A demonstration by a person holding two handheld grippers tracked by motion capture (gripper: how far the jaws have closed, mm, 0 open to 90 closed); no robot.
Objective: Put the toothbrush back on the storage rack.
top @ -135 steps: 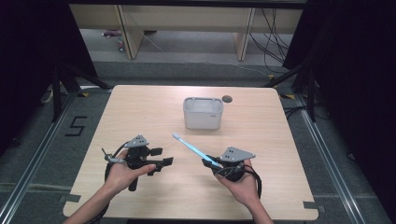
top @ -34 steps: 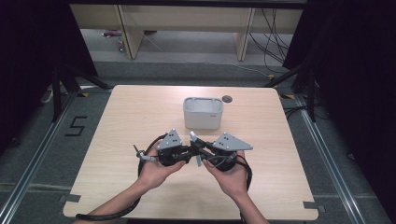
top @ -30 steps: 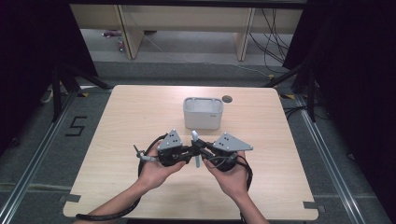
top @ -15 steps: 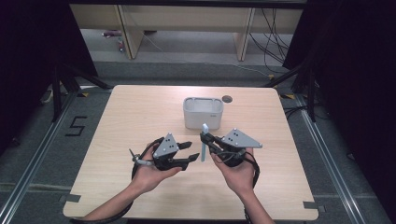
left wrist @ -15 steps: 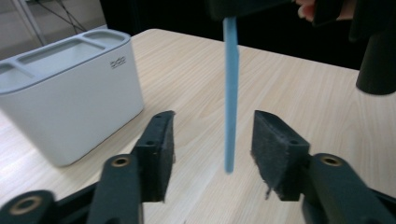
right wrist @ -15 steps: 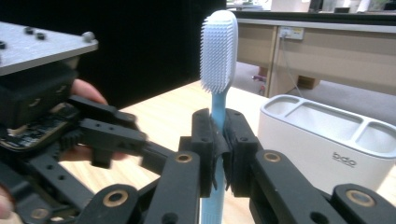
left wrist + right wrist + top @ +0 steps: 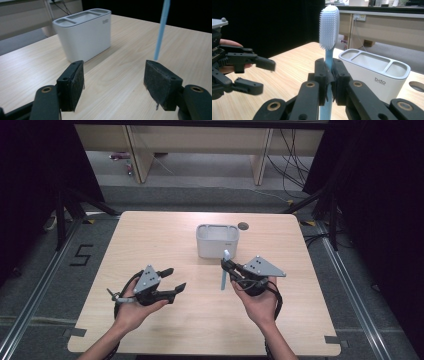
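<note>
surface: pale wood table [image 7: 165, 235], white holder [image 7: 217, 240] just beyond both grippers | room: grey floor, dark curtains (desk legs behind) | right gripper [image 7: 226, 266]: clamped on upright blue toothbrush [image 7: 328, 32] | left gripper [image 7: 175, 281]: jaws just opened, nothing between

One camera overhead, one riding on each gripper.

The high view looks forward and down from the near edge, taking in the whole table [image 7: 150, 235]. The left gripper view sits low and close, facing the holder [image 7: 83, 37] near the far edge. The right gripper view, equally low, looks past its toothbrush [image 7: 328, 30] towards the same holder [image 7: 377, 72]; all three share it, and the high view shows it small [image 7: 217, 241].
</note>
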